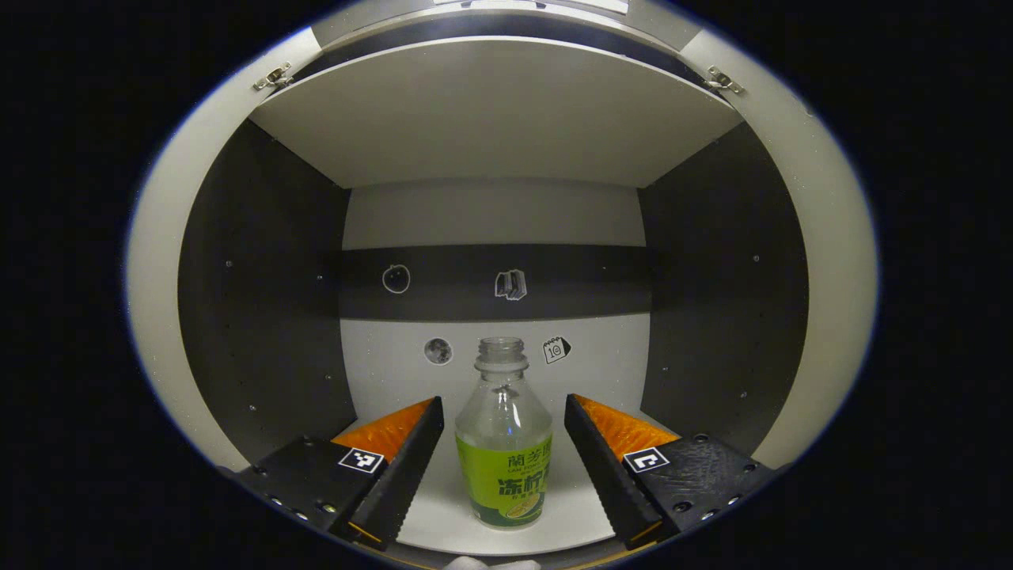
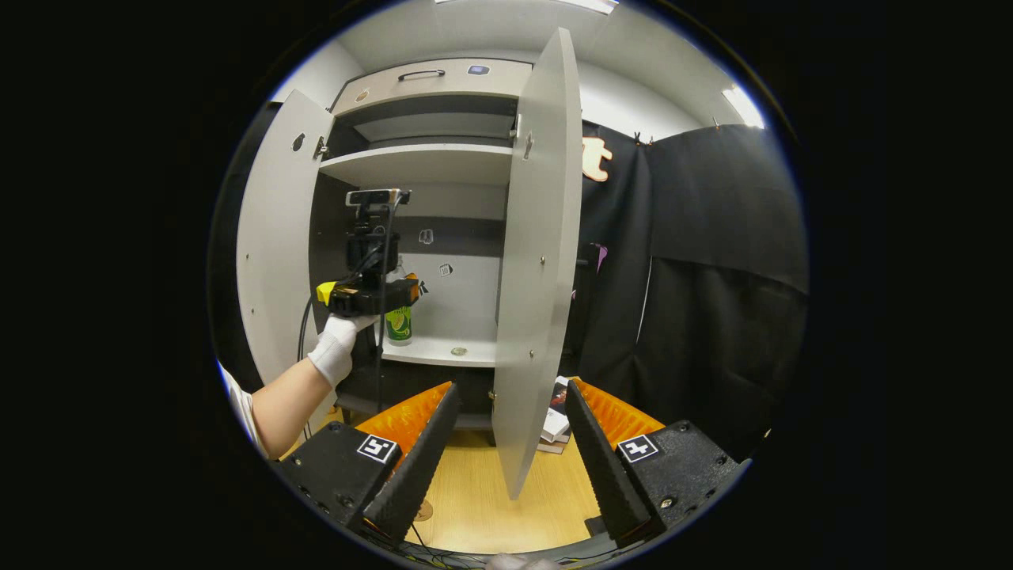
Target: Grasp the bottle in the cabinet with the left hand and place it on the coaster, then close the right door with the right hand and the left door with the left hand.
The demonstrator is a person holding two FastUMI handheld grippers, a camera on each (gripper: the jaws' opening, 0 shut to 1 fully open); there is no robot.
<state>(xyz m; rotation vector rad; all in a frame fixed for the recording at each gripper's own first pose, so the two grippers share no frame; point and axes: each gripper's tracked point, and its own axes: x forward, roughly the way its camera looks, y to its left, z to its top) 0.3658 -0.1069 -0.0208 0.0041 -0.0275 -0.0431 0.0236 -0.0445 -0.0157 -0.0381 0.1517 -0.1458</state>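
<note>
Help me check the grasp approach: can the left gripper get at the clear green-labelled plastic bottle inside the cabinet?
Probably yes: the left gripper is open with the clear green-labelled plastic bottle between its fingers, nothing blocking.

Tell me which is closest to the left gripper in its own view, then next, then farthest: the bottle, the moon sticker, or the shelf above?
1. Bottle: standing between the open fingers of the left gripper.
2. Moon sticker: on the back wall, left of the bottle's neck.
3. Shelf: high overhead.
</note>
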